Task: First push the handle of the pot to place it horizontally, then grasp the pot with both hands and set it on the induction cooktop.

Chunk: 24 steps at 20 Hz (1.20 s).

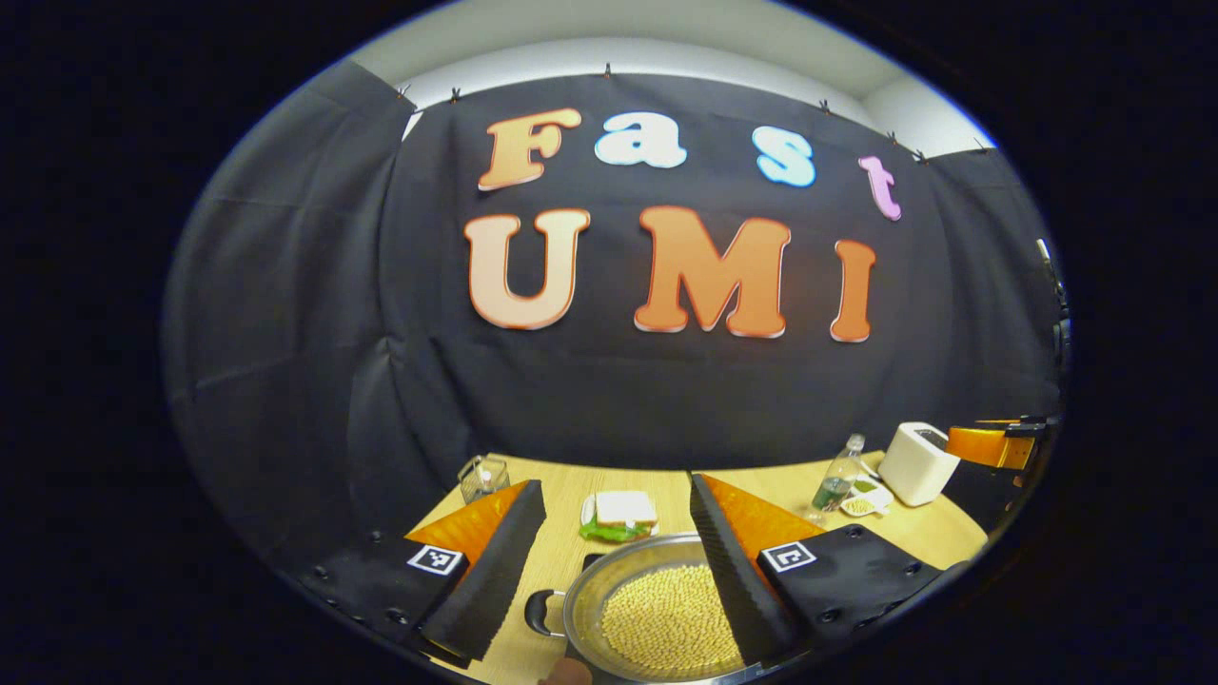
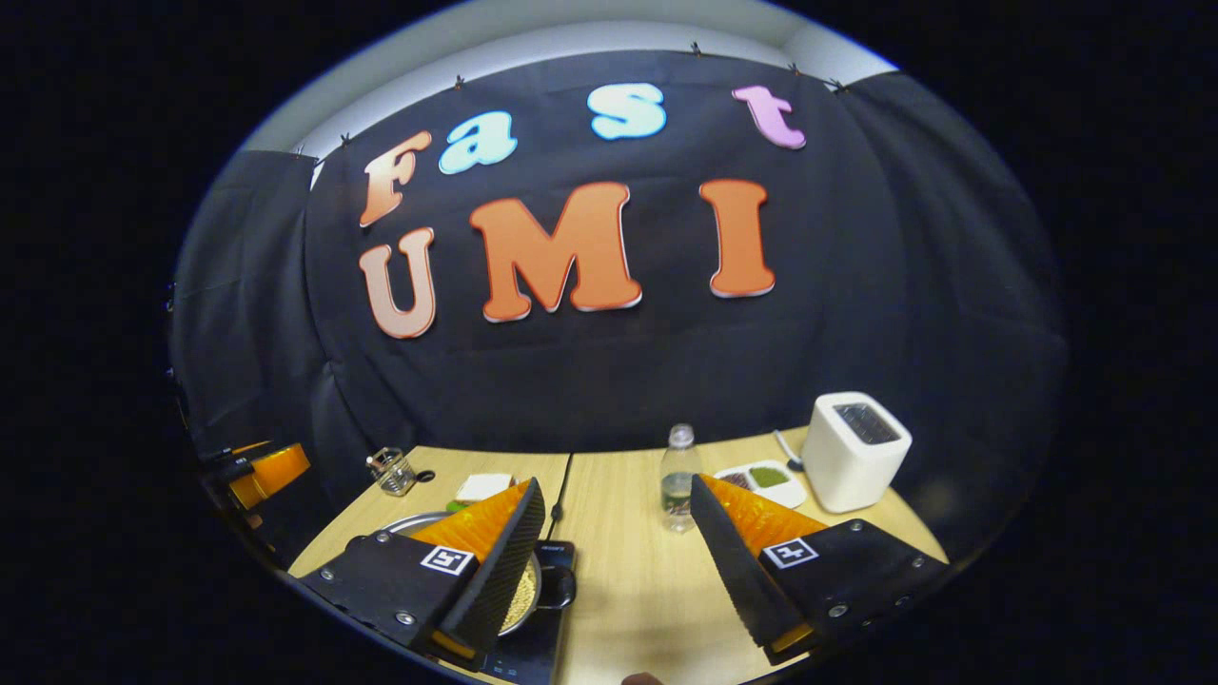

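Note:
A steel pot [image 1: 666, 618] holding yellow beans lies low in the left gripper view, its black loop handle [image 1: 540, 614] pointing left. A dark corner of the induction cooktop [image 1: 592, 561] shows just behind it. My left gripper [image 1: 615, 483] is open above the pot, with its right finger crossing the pot's rim. In the right gripper view the pot [image 2: 521, 592] sits on the black cooktop [image 2: 533, 642], its other handle [image 2: 563, 585] sticking out to the right. My right gripper [image 2: 616, 482] is open over bare table, its left finger hiding most of the pot.
On the wooden table [image 2: 628, 580] stand a water bottle [image 2: 677, 490], a white toaster [image 2: 854, 452] and a small white dish [image 2: 761, 480]. A sandwich [image 1: 618, 514] and a glass jar [image 1: 481, 476] sit beyond the pot. The black cloth wall closes off the back.

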Available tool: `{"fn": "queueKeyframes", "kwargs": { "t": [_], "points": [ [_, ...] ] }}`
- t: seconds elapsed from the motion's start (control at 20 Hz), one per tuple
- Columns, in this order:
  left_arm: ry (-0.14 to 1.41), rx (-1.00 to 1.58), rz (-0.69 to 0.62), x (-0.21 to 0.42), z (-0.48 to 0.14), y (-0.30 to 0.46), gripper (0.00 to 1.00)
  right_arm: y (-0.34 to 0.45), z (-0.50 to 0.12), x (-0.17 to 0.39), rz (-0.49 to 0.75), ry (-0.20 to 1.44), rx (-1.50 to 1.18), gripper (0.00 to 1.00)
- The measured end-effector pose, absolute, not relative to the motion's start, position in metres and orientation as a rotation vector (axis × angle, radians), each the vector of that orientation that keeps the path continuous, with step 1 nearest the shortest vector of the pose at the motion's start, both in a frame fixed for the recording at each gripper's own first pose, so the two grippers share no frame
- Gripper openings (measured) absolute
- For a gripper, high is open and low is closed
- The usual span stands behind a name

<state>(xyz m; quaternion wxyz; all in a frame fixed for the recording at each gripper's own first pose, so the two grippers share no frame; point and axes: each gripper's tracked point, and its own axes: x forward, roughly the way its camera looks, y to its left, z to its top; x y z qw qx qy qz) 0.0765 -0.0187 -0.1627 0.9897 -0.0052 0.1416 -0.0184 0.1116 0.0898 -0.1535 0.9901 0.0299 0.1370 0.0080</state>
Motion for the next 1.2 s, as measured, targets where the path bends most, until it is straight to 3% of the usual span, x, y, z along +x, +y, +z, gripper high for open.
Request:
{"fn": "queueKeyframes", "kwargs": {
  "t": [0.3,0.65,1.2],
  "points": [
    [0.102,-0.041,0.054,0.061,-0.046,0.011,0.98,0.047,-0.047,0.062,0.024,0.108,0.013,0.95],
    [-0.06,-0.073,0.148,0.013,0.055,0.045,0.98,0.004,0.015,0.025,-0.007,0.015,0.019,0.95],
    [-0.02,-0.081,0.158,-0.006,0.069,0.052,0.99,-0.027,0.029,0.007,-0.042,-0.013,0.053,0.95]
  ]
}}
